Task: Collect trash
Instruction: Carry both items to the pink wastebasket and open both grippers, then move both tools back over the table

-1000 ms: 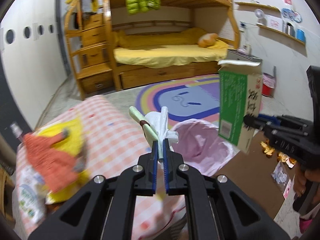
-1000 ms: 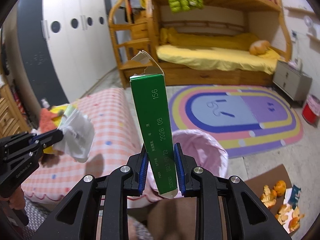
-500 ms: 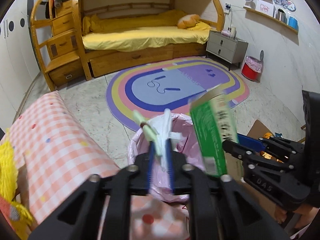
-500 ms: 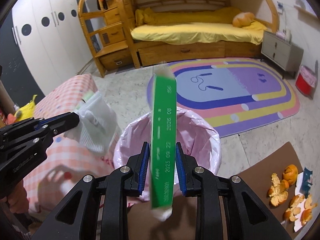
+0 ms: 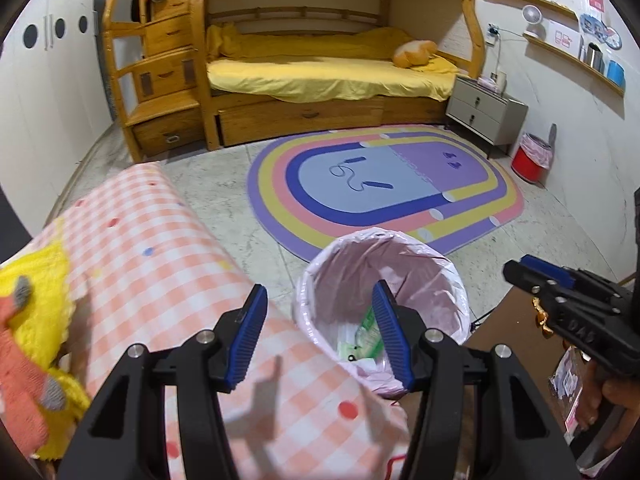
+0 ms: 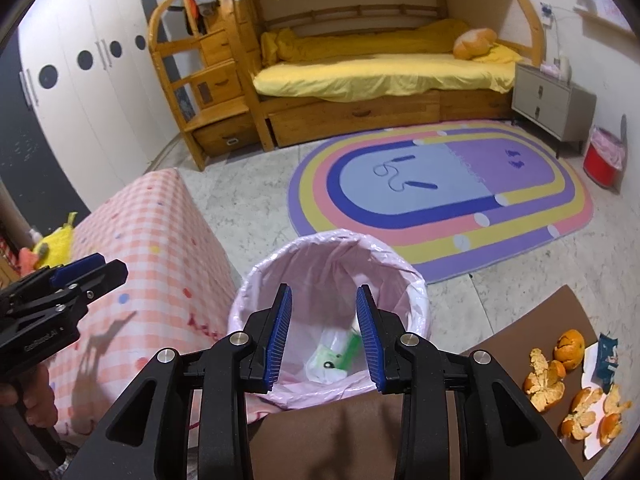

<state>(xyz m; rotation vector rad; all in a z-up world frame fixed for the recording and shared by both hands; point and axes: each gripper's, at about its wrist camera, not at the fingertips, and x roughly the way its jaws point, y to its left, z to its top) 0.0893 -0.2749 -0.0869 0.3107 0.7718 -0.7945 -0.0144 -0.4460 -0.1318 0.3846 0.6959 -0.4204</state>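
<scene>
Both claws hang over the pink-lined bin [image 6: 332,264], jaws opening and empty, while the orange peels [image 6: 560,380] left to collect lie at lower right of the right claw [image 6: 324,336], farther from the left claw [image 5: 320,334].

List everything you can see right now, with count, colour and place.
waste bin: one, pink liner, on floor beside the checked table
green carton: one, green, inside bin
white wrapper: one, white, inside bin
checked table: one, pink-white, left
orange peels: several, orange, brown surface at right
rug: one, rainbow, floor
bunk bed: one, wood with yellow bedding, back
nightstand: one, grey, right of bed
red bin: one, by right wall
left tongs: black and blue, opening, nothing between them
right tongs: black and blue, opening, nothing between them
</scene>
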